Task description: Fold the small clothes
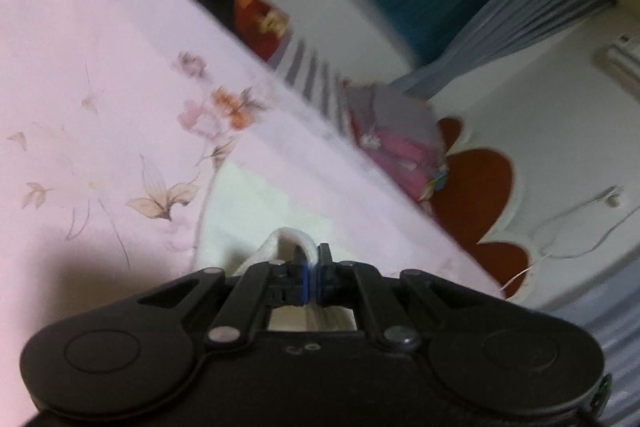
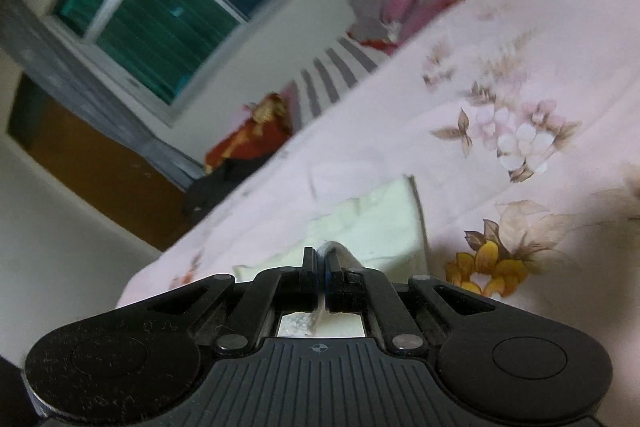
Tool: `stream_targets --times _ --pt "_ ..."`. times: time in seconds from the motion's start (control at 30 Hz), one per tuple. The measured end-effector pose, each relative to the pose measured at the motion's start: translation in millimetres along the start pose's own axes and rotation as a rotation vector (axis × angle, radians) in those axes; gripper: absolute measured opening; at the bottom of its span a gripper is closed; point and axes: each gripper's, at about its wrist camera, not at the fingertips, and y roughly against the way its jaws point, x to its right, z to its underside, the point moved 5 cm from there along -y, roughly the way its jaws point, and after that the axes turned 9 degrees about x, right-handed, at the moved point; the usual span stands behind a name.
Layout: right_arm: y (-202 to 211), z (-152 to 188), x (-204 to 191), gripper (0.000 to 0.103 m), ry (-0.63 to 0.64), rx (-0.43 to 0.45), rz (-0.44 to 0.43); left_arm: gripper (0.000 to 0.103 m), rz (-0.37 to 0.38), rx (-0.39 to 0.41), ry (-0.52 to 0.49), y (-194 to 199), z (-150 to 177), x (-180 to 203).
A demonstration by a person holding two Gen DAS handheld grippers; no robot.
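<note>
A small cream-white garment [image 1: 256, 203] lies spread on the pink flowered bedsheet [image 1: 80, 67]. My left gripper [image 1: 312, 259] is shut on a pinched fold of its near edge, which bulges up just left of the fingertips. In the right wrist view the same cream garment [image 2: 380, 219] stretches away from my right gripper [image 2: 323, 259], which is shut on another bit of its near hem; a thin grey-white edge sticks up between the pads. Both views are blurred.
At the far edge of the bed lies a pile of other clothes: a red and black piece [image 1: 244, 15], a striped one [image 1: 312, 75], a grey and pink one [image 1: 392, 139]. Behind stand a window [image 2: 160, 7] with grey curtains [image 1: 520, 23] and a red-brown headboard [image 1: 476, 187].
</note>
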Motion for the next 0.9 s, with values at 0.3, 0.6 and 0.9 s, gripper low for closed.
stream_targets --times 0.3,0.6,0.9 --pt "-64 -2 32 0.002 -0.033 -0.046 0.038 0.010 0.010 -0.064 -0.036 -60 -6 -9" --pt "-46 -21 39 0.072 -0.030 0.062 0.016 0.051 0.018 -0.023 -0.156 -62 -29 3" --pt "-70 10 13 0.048 0.322 -0.068 0.112 0.035 -0.079 -0.187 -0.522 -96 -5 12"
